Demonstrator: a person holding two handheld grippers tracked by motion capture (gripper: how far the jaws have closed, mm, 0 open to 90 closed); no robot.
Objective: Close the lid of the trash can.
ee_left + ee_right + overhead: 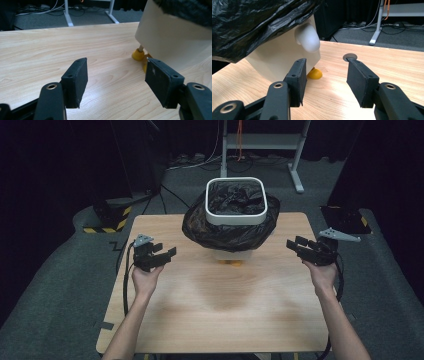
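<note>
While the white bin (236,215) with its black bag (200,227) stands at the table's (210,320) far middle, the left gripper (167,256) and right gripper (295,245) flank it, jaws apart, empty.

White bin (236,215) (black-bagged (225,234)) seemingly upright at table's far-middle

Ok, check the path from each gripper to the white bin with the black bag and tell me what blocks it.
Nothing visible does. Bare table lies between the left gripper and the bin, and between the right gripper and the bin. Both grippers are open and hold nothing; the black bag overhangs the bin's sides.
</note>
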